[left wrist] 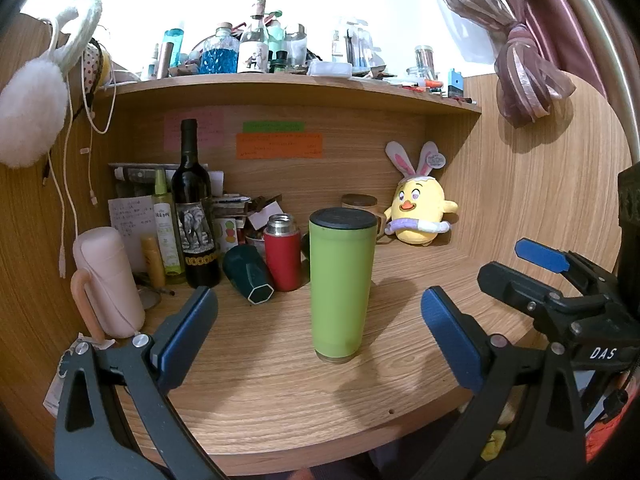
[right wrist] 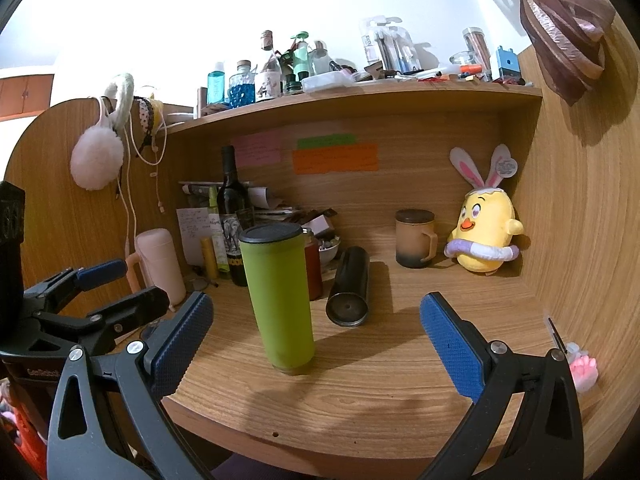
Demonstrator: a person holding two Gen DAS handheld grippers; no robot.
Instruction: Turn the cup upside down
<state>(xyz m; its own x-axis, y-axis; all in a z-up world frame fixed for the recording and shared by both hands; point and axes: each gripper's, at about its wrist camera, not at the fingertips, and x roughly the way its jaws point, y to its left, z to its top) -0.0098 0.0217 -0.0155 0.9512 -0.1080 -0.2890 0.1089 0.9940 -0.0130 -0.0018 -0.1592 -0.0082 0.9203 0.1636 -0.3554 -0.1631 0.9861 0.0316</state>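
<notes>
Framing the lower corners of the left wrist view, the left gripper holds its blue-padded fingers spread wide with nothing between them. The right gripper likewise has its fingers wide apart and empty; seen at the right edge of the left view, its black body bears the white letters "DAS". At the left edge of the right view, a label on the other tool's body is too blurred to read fully.

Centred in both views, just beyond the fingertips, the green cup stands on the wooden tabletop, its dark-capped wider end up and narrower end down, touching neither gripper.

Behind it, a dark tumbler lies on its side, next to a red flask. Further back at left stands a wine bottle with an elephant picture on its label. A yellow chick plush with rabbit ears sits at far right. On the back panel, an orange note carries writing too small to read.
</notes>
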